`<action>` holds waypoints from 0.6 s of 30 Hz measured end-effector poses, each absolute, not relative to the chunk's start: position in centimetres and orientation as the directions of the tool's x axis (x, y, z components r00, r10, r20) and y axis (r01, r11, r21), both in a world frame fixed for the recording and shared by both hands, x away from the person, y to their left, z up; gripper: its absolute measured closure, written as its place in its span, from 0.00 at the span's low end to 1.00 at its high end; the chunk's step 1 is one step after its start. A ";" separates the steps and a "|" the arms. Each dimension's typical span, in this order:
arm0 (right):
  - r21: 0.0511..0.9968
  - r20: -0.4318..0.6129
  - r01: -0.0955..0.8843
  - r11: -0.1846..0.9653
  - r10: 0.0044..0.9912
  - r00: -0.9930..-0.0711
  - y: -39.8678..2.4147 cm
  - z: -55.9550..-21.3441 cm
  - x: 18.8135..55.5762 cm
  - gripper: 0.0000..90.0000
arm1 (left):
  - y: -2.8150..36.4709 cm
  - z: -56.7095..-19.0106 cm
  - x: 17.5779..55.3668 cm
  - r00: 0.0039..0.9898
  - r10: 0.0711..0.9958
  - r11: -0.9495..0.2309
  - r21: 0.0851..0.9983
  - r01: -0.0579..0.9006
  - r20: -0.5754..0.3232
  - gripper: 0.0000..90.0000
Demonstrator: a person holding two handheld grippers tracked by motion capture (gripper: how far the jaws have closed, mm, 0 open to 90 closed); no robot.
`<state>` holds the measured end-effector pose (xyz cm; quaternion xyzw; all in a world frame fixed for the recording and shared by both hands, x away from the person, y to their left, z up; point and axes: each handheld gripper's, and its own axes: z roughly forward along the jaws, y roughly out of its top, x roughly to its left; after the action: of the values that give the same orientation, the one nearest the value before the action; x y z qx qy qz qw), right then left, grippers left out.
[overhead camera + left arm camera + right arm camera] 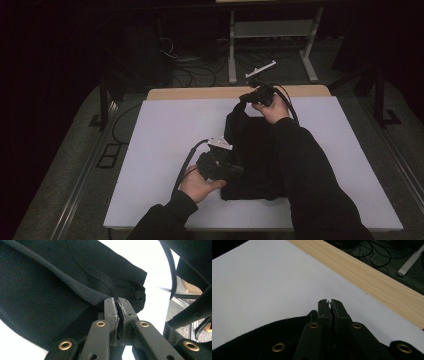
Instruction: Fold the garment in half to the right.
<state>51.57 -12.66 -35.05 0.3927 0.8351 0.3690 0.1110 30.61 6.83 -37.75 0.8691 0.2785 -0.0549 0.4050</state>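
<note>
A black garment (250,150) lies on the white table top (165,130), right of its middle. At the garment's near left edge my left gripper (237,170) is shut; in the left gripper view the ribbed hem of the garment (50,277) runs into its closed tips (117,301). My right gripper (244,98) is shut at the garment's far end, which rises off the table toward it. The right gripper view has its closed jaws (329,302) over the white surface, with the black garment (262,340) bulging just below them.
A light wooden strip (200,93) borders the table's far edge, also in the right gripper view (374,277). Beyond it, a white metal stand (270,30) and loose cables (195,75) sit on the dark floor. Bare white surface lies left of the garment.
</note>
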 end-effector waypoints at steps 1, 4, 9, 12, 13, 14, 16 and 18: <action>0.703 0.103 0.574 0.420 0.738 -0.667 -12.8 -35.1 51.6 0.95 | 6.7 -37.8 30.7 0.843 0.434 -0.524 0.673 0.523 -0.317 0.94; 0.704 0.105 0.576 0.415 0.741 -0.663 -13.2 -35.3 51.6 0.95 | 6.0 -37.8 30.7 0.842 0.431 -0.518 0.675 0.525 -0.324 0.94; 0.706 0.105 0.580 0.407 0.750 -0.653 -13.9 -35.7 51.6 0.95 | 5.1 -38.1 31.0 0.851 0.413 -0.535 0.670 0.515 -0.325 0.94; 0.706 0.107 0.584 0.399 0.756 -0.646 -14.4 -35.9 51.5 0.95 | 4.5 -38.3 31.0 0.851 0.408 -0.534 0.670 0.515 -0.330 0.94; 0.708 0.106 0.583 0.398 0.756 -0.646 -14.6 -36.0 51.5 0.95 | 4.3 -38.3 31.0 0.852 0.406 -0.537 0.669 0.514 -0.329 0.94; 0.707 0.106 0.585 0.398 0.758 -0.644 -14.8 -36.1 51.4 0.95 | 4.1 -38.4 31.1 0.854 0.403 -0.540 0.668 0.513 -0.330 0.94; 0.707 0.103 0.585 0.396 0.762 -0.640 -15.2 -36.3 51.4 0.95 | 3.7 -38.4 31.2 0.858 0.396 -0.545 0.668 0.507 -0.327 0.94; 0.705 0.107 0.592 0.390 0.767 -0.633 -15.7 -36.4 51.4 0.95 | 3.3 -38.4 31.3 0.859 0.391 -0.548 0.667 0.505 -0.329 0.94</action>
<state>51.40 -15.69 -36.36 0.4118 0.8252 0.3678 0.1186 31.25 3.30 -38.41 0.8768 0.2555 -0.0707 0.4011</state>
